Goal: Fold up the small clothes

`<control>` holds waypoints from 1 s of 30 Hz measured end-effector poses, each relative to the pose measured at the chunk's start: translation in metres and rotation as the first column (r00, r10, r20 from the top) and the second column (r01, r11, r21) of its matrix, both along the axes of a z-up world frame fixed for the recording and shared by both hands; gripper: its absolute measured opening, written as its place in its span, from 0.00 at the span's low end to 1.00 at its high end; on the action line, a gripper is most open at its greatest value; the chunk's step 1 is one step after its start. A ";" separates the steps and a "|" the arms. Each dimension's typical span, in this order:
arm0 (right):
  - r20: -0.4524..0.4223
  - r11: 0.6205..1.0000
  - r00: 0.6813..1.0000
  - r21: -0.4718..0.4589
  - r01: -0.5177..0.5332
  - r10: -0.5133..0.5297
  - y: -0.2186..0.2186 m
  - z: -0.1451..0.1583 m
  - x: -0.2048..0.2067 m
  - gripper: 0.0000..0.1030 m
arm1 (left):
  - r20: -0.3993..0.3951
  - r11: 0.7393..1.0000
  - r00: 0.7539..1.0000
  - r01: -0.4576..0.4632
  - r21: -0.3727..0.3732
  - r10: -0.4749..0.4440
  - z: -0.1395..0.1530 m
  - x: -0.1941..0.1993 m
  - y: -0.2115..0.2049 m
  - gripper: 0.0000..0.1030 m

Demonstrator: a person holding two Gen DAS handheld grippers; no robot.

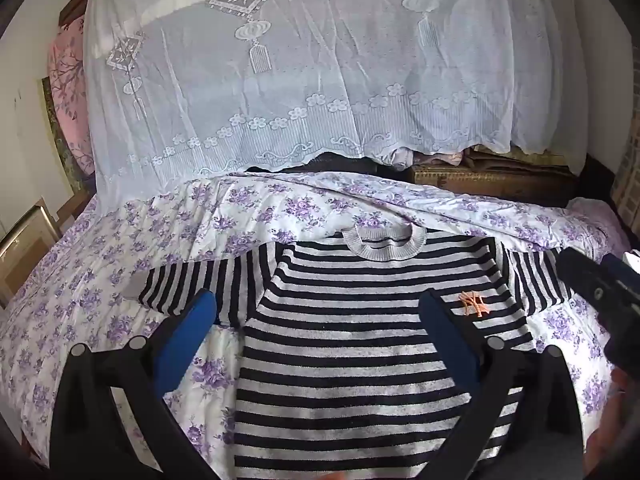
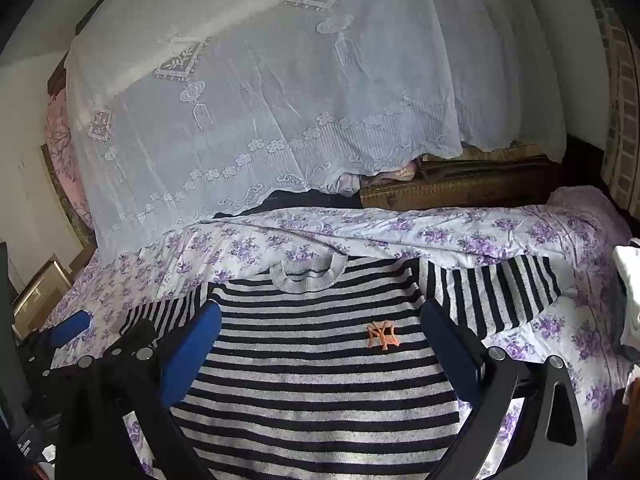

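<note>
Striped sweater (image 2: 320,380) lies flat, sleeves spread, orange logo (image 2: 383,335) showing; left claw (image 1: 320,320) and right claw (image 2: 320,328) both gape wide, empty

Left wrist camera rides behind left gripper (image 1: 320,312), angled down across bed, striped sweater (image 1: 360,360) close below. Right wrist camera sits behind right gripper (image 2: 320,320), same downward tilt, slightly further right. Both views share sweater, floral bedsheet (image 1: 100,280), lace cover (image 1: 280,80) beyond; each catches other gripper at edge.
</note>
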State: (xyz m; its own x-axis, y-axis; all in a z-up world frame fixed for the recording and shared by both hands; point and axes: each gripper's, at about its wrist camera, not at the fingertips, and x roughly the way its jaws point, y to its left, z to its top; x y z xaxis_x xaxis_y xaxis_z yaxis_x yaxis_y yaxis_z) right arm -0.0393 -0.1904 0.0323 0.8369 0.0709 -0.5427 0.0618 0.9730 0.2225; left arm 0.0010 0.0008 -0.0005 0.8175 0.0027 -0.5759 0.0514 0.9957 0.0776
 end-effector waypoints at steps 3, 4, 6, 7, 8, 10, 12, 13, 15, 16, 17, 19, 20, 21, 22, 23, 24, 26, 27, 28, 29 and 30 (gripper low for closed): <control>-0.019 1.000 1.000 -0.019 -0.013 0.012 0.000 -0.002 0.004 0.97 | 0.022 1.000 1.000 0.007 0.012 -0.008 0.001 -0.003 -0.002 0.96; -0.017 1.000 1.000 -0.026 -0.016 0.016 0.000 -0.002 0.005 0.97 | 0.019 1.000 1.000 0.004 0.008 -0.004 0.001 -0.003 0.002 0.96; -0.017 0.997 1.000 -0.069 -0.017 0.016 0.014 -0.005 0.005 0.97 | 0.011 1.000 1.000 0.004 0.000 -0.004 0.000 -0.004 0.002 0.96; -0.015 0.997 1.000 -0.072 -0.018 0.017 0.017 -0.006 0.006 0.97 | 0.002 1.000 1.000 0.004 0.000 -0.004 0.000 -0.003 0.000 0.96; -0.014 0.997 1.000 -0.074 -0.018 0.017 0.019 -0.006 0.007 0.97 | -0.006 1.000 1.000 0.004 -0.007 -0.004 0.000 -0.002 0.001 0.96; -0.011 0.997 1.000 -0.076 -0.021 0.020 0.025 -0.008 0.010 0.97 | -0.013 1.000 1.000 0.006 -0.013 -0.006 -0.001 -0.003 0.001 0.96; -0.007 0.997 1.000 -0.079 -0.022 0.022 0.031 -0.010 0.013 0.97 | -0.021 1.000 1.000 0.006 -0.024 -0.006 -0.003 0.001 0.004 0.96; -0.006 0.997 1.000 -0.080 -0.023 0.022 0.034 -0.012 0.016 0.97 | -0.025 1.000 1.000 0.003 -0.027 -0.003 -0.003 0.003 0.004 0.96; 0.000 0.999 1.000 -0.035 -0.012 0.012 -0.002 -0.005 0.002 0.97 | -0.026 1.000 1.000 0.004 -0.024 -0.005 -0.003 0.003 0.003 0.96; 0.001 0.999 1.000 -0.033 -0.013 0.013 -0.001 -0.005 0.001 0.97 | -0.025 1.000 1.000 0.006 -0.020 -0.006 -0.004 0.003 0.001 0.96; 0.003 0.999 1.000 -0.033 -0.015 0.015 -0.003 -0.007 0.001 0.97 | -0.023 1.000 1.000 0.007 -0.018 -0.007 -0.003 0.002 0.000 0.96; 0.002 0.999 1.000 -0.035 -0.015 0.015 -0.002 -0.006 0.001 0.97 | -0.024 1.000 1.000 0.005 -0.020 -0.006 -0.004 0.002 -0.001 0.96; 0.003 0.999 1.000 -0.034 -0.015 0.015 -0.003 -0.007 0.001 0.97 | -0.022 1.000 1.000 0.006 -0.019 -0.007 -0.004 0.002 0.000 0.96; 0.002 1.000 1.000 -0.029 -0.012 0.012 -0.004 -0.008 0.002 0.97 | -0.023 1.000 1.000 0.006 -0.019 -0.006 -0.004 0.002 -0.001 0.96; 0.002 1.000 1.000 -0.029 -0.012 0.012 -0.003 -0.008 0.001 0.97 | -0.023 1.000 1.000 0.006 -0.020 -0.006 -0.004 0.001 -0.001 0.96; 0.002 1.000 1.000 -0.029 -0.013 0.013 -0.004 -0.008 0.002 0.97 | -0.024 1.000 1.000 0.005 -0.022 -0.006 -0.005 0.001 -0.001 0.96; 0.002 0.999 1.000 -0.029 -0.012 0.012 -0.004 -0.008 0.001 0.97 | -0.024 1.000 1.000 0.005 -0.022 -0.006 -0.005 0.000 -0.002 0.96; 0.002 1.000 1.000 -0.027 -0.011 0.011 -0.003 -0.008 0.001 0.97 | -0.025 1.000 1.000 0.006 -0.024 -0.007 -0.005 -0.002 -0.004 0.96; 0.002 0.999 1.000 -0.029 -0.015 0.015 -0.002 -0.006 0.002 0.97 | -0.026 1.000 1.000 0.007 -0.024 -0.008 -0.005 -0.001 -0.004 0.96; 0.004 0.999 1.000 -0.028 -0.017 0.018 -0.001 -0.006 0.002 0.97 | -0.025 1.000 1.000 0.009 -0.024 -0.009 -0.005 -0.002 -0.005 0.96; 0.004 0.999 1.000 -0.027 -0.017 0.017 0.000 -0.005 0.001 0.97 | -0.025 1.000 1.000 0.010 -0.025 -0.010 -0.005 -0.002 -0.004 0.96; 0.004 0.999 1.000 -0.027 -0.018 0.018 0.000 -0.006 0.002 0.97 | -0.026 1.000 1.000 0.009 -0.026 -0.010 -0.004 -0.002 -0.004 0.96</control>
State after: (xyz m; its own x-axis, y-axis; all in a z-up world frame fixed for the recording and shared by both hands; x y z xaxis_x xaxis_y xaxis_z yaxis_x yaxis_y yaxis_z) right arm -0.0377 -0.1909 0.0264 0.8379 0.0710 -0.5412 0.0438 0.9795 0.1964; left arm -0.0012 -0.0028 -0.0050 0.8021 -0.0198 -0.5969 0.0623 0.9968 0.0506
